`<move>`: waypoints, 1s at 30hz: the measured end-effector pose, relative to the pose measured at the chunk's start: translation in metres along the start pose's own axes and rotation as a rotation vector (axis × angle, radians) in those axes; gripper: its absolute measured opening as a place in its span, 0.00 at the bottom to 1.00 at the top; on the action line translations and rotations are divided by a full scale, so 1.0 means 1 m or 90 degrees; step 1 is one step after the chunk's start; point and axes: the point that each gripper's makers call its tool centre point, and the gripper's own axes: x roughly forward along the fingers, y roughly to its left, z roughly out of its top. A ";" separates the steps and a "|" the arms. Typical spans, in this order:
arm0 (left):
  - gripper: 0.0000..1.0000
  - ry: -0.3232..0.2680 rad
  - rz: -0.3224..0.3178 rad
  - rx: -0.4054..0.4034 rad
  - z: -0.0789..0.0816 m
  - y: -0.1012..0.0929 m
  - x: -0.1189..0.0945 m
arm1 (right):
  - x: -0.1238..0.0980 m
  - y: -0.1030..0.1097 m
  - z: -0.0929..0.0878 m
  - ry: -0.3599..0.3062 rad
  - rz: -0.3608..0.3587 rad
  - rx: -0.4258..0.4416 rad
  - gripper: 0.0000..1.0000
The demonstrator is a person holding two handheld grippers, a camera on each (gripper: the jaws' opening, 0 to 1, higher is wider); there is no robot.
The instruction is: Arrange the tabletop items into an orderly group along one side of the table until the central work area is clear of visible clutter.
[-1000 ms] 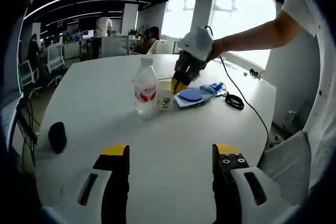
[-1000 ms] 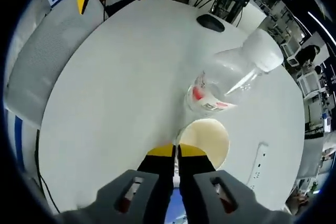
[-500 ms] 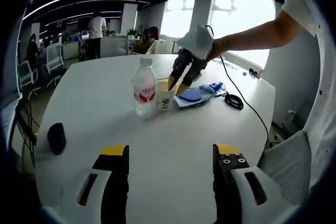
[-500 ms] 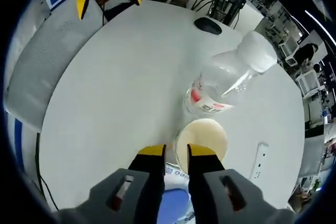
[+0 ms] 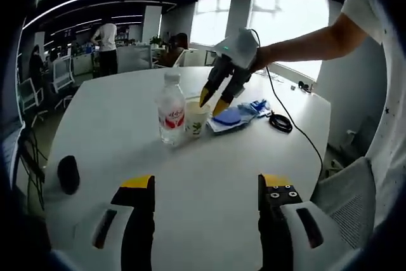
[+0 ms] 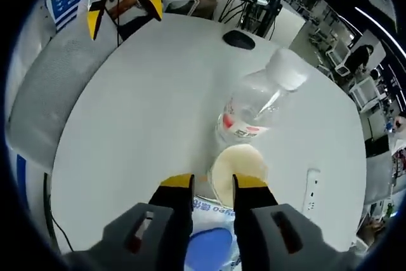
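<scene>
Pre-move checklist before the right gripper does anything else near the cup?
1. Right gripper open, holding nothing: ok.
2. Paper cup upright beside the water bottle: ok.
3. Cup rim free of the right fingers: cannot tell.
4. Left gripper open, over bare table: ok.
5. Black cable away from the right gripper: ok.
6. Centre free of clutter: not ok; bottle, cup, blue lid, black mouse sit there.
</scene>
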 end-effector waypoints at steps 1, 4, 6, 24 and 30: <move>0.67 -0.001 0.000 0.000 0.001 0.000 0.000 | -0.002 0.000 0.001 -0.005 -0.003 0.004 0.23; 0.67 -0.004 -0.003 -0.002 0.003 0.000 0.000 | -0.006 0.000 0.002 -0.020 -0.013 0.029 0.26; 0.67 -0.002 -0.004 0.002 0.005 -0.001 0.001 | -0.011 0.001 0.002 -0.026 -0.019 0.039 0.27; 0.70 0.001 -0.019 0.034 0.025 -0.010 0.005 | -0.056 0.016 -0.020 -0.081 -0.090 0.146 0.39; 0.70 -0.002 -0.032 0.048 0.035 -0.017 0.007 | -0.079 0.028 -0.032 -0.105 -0.126 0.199 0.41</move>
